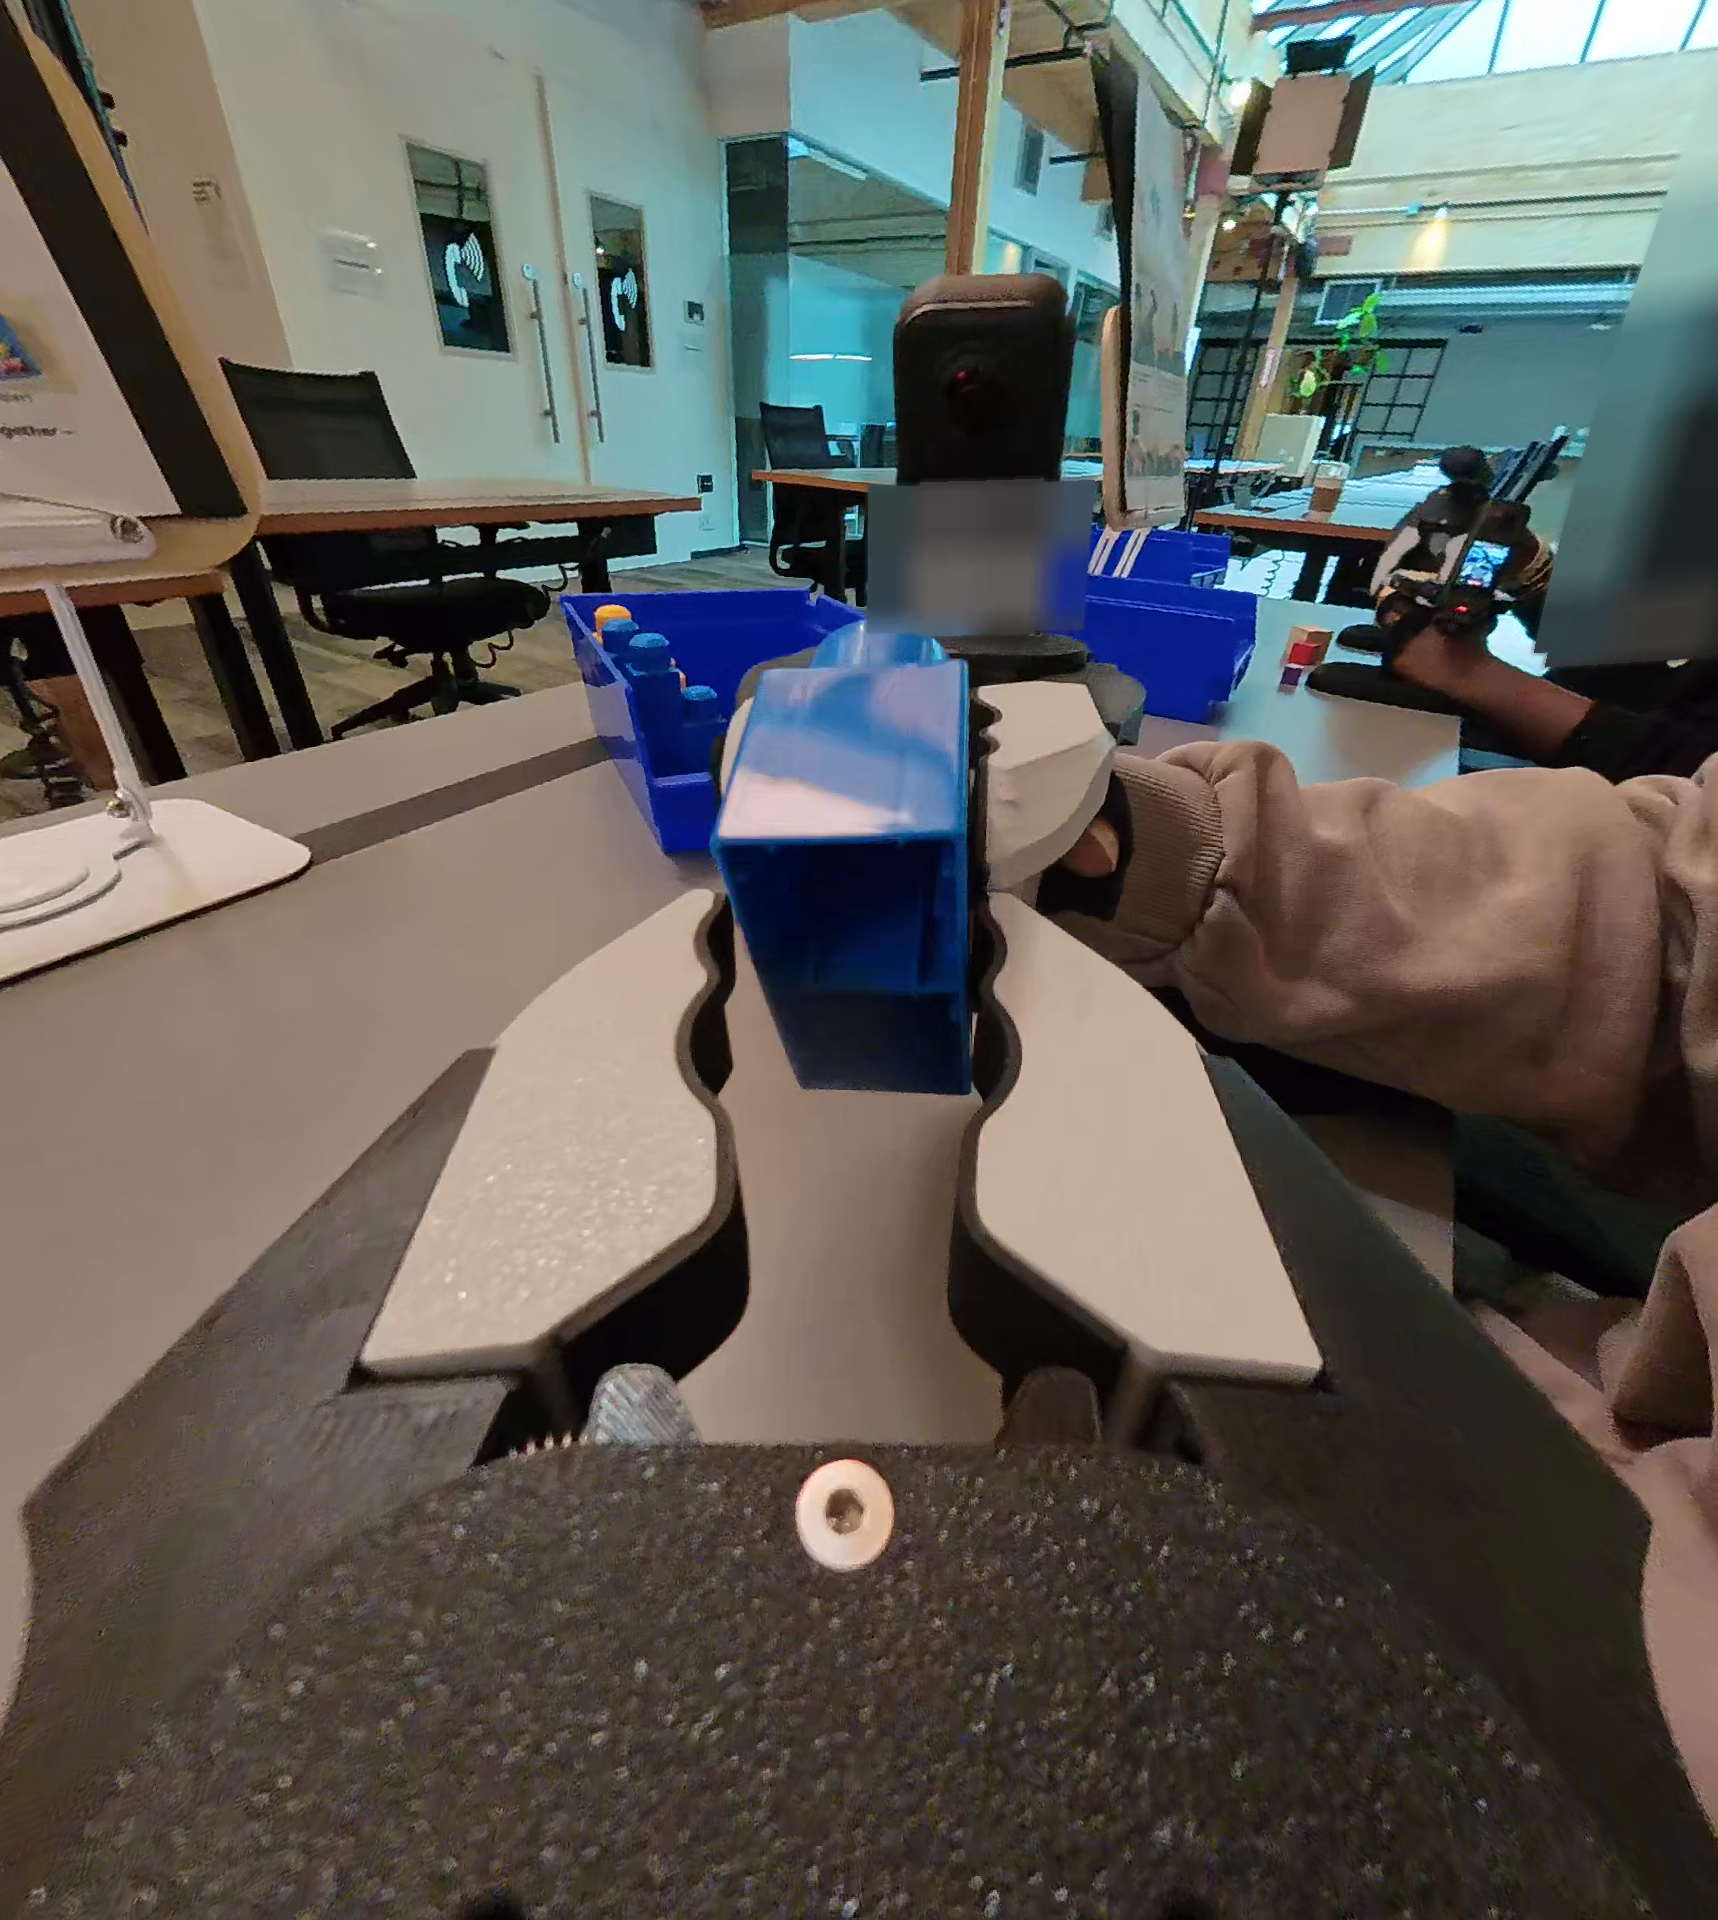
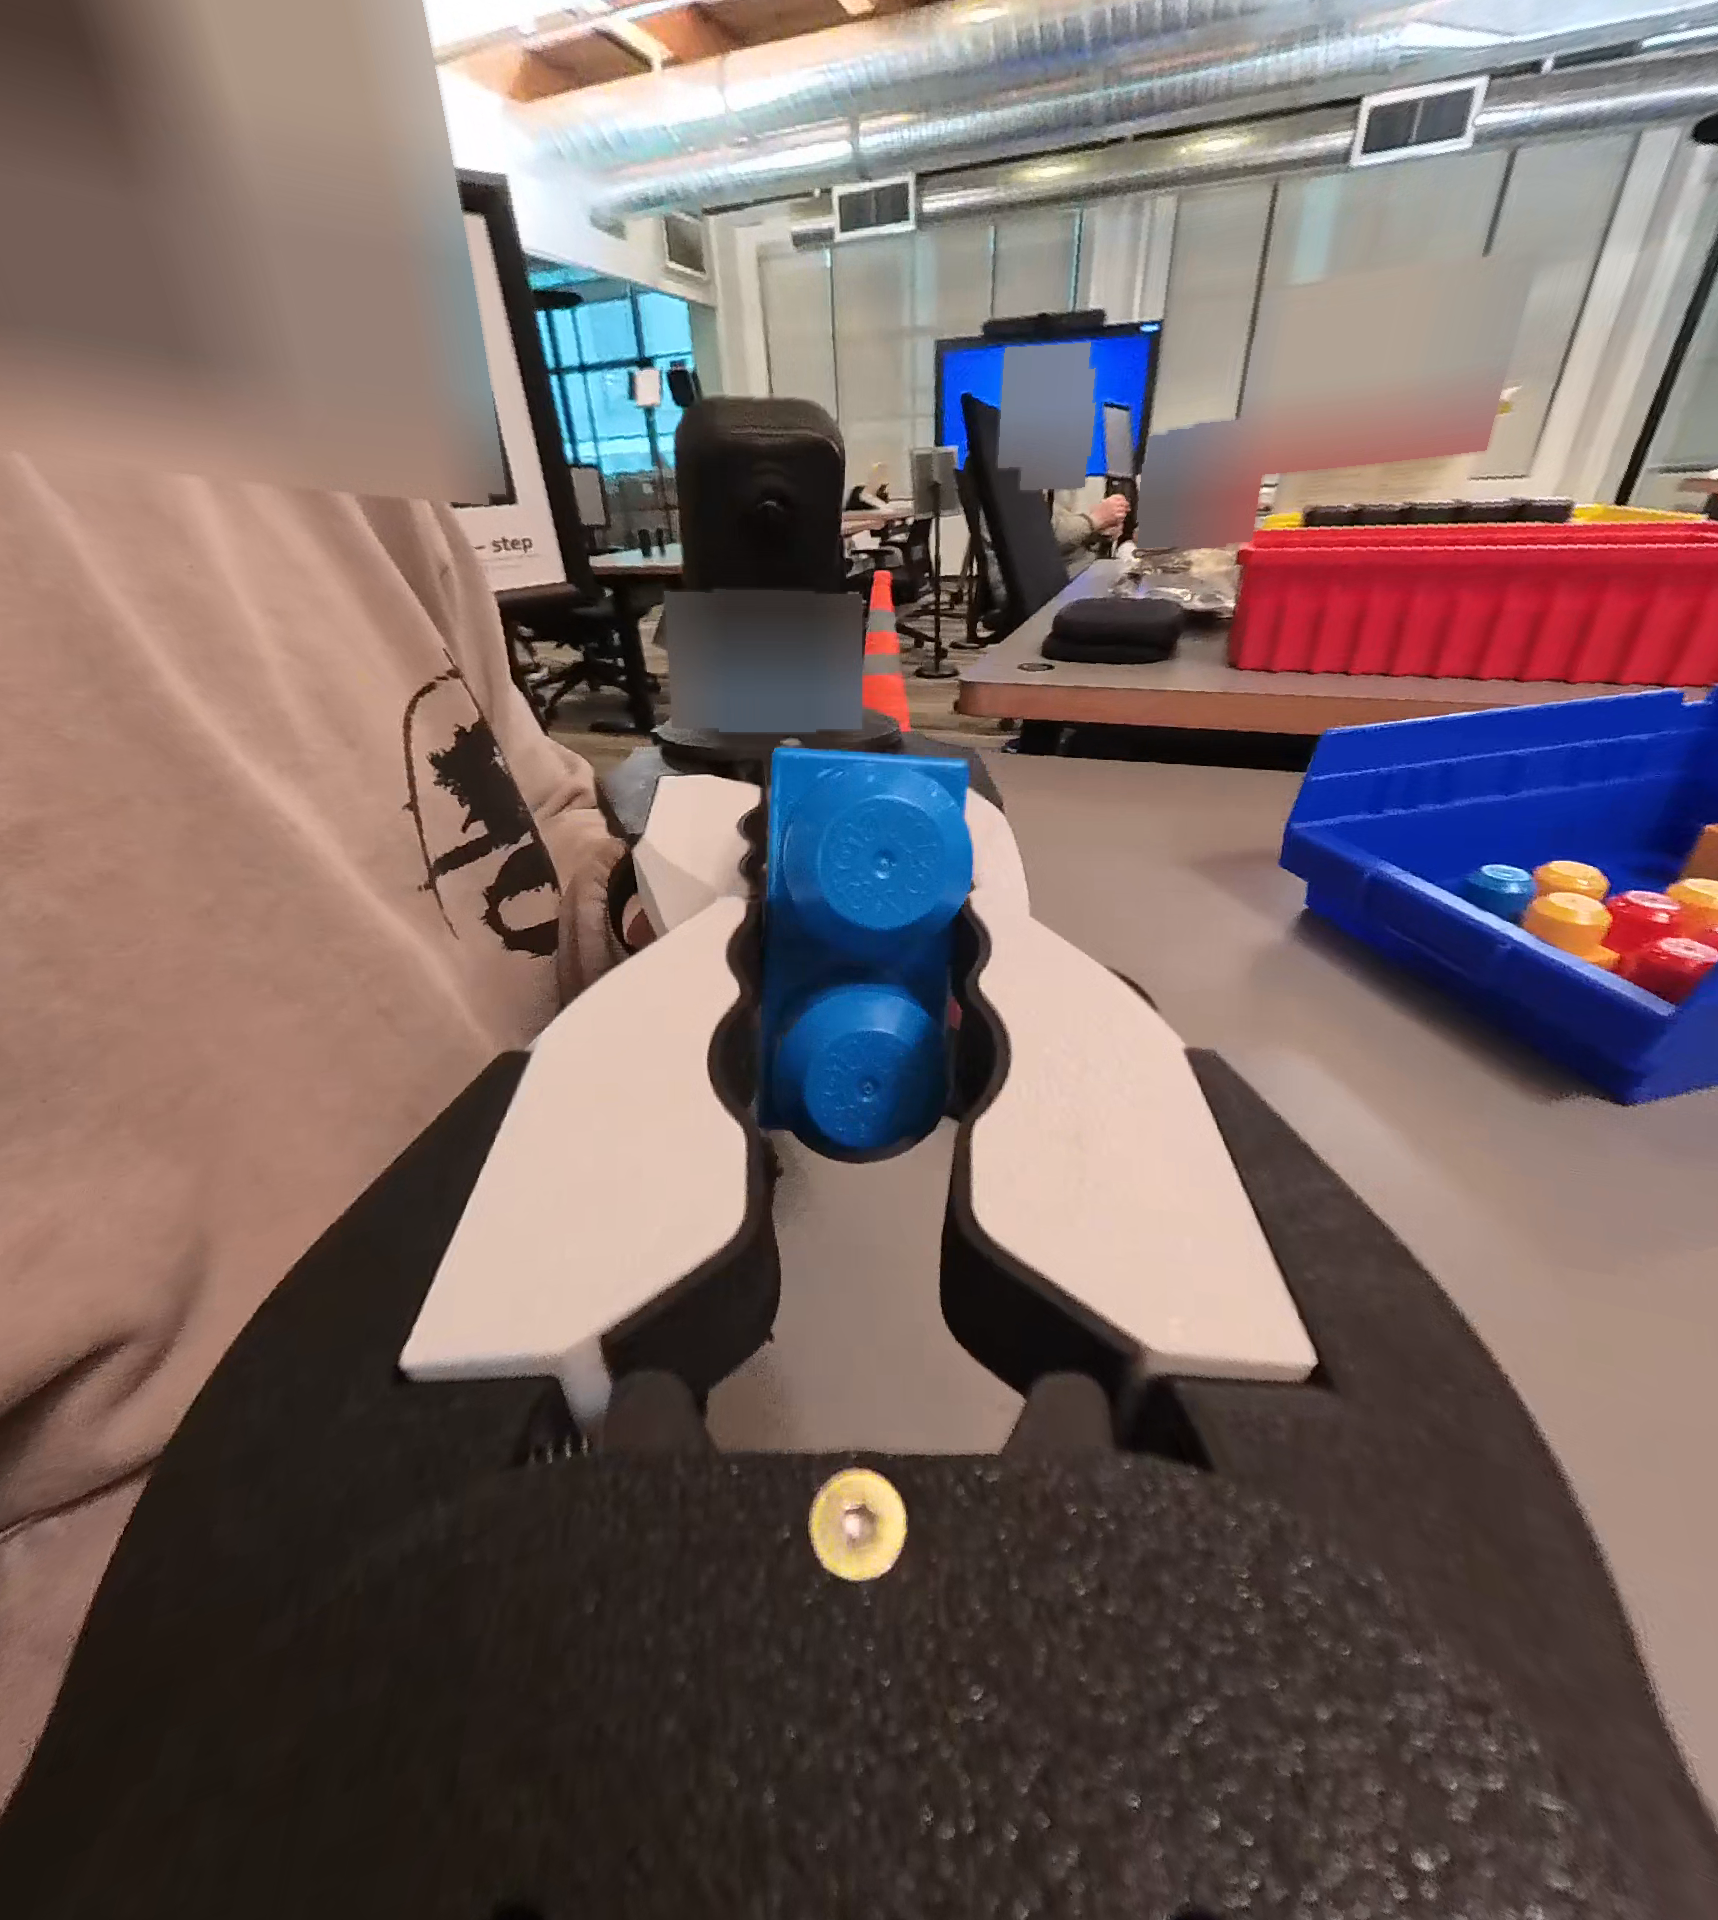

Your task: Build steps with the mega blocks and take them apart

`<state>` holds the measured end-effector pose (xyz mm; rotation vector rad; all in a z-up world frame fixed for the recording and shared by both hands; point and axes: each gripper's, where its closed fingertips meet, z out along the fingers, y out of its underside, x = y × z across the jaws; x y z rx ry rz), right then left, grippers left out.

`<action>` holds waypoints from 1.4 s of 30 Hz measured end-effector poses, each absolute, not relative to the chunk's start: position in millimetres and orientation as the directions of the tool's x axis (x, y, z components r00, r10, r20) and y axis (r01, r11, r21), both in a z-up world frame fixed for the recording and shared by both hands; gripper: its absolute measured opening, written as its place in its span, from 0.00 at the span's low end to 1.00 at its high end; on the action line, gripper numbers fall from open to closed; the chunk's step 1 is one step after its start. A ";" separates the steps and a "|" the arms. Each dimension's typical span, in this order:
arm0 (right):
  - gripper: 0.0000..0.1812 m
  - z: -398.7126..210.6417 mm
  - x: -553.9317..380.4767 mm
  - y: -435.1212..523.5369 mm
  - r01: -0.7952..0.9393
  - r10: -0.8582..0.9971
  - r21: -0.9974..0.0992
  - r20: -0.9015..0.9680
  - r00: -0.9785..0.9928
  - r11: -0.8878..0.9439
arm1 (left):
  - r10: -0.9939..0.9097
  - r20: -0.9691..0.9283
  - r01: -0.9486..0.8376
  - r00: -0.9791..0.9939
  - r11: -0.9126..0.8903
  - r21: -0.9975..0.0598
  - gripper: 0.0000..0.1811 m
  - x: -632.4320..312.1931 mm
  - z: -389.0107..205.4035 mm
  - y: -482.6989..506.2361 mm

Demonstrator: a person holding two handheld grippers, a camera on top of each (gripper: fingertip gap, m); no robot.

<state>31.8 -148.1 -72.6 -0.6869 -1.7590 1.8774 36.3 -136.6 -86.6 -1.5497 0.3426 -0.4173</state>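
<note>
One blue two-stud mega block (image 1: pixel 850 883) is held above the grey table (image 1: pixel 211 1091), clamped from opposite ends by both grippers. My left gripper (image 1: pixel 850 914) is shut on it, and the block's hollow underside faces this camera. My right gripper (image 2: pixel 860 920) is shut on the same block (image 2: pixel 865 935), and its two studs face this camera. The right gripper's white fingers (image 1: pixel 1042 779) show behind the block in the left wrist view. The left gripper's fingers (image 2: pixel 689 862) show behind it in the right wrist view.
A blue bin (image 2: pixel 1457 935) holding several red, orange and blue blocks (image 2: pixel 1644 925) sits on the table; it also shows in the left wrist view (image 1: pixel 626 665). A white stand base (image 1: pixel 107 873) is at the left. A beige sleeve (image 1: pixel 1406 935) crosses the right. A red bin (image 2: pixel 1520 613) stands on a far table. Left and right tips are no more than a few centimetres apart.
</note>
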 end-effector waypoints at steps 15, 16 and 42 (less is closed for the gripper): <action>0.19 -72.3 35.7 -133.8 0.084 0.595 -0.994 -0.113 -0.796 -0.075 | -0.485 0.045 0.019 0.873 -0.059 -0.998 0.20 34.3 -101.6 -136.0; 0.19 -69.6 36.4 -129.6 0.080 0.606 -0.995 -0.104 -0.789 -0.068 | -0.481 0.046 0.019 0.876 -0.061 -0.998 0.20 32.3 -103.0 -136.1; 0.19 -186.7 -34.1 -68.7 0.572 0.732 -0.579 0.064 -0.678 0.580 | -0.327 0.028 -0.032 0.945 -0.177 -0.984 0.20 -30.7 -135.4 -150.0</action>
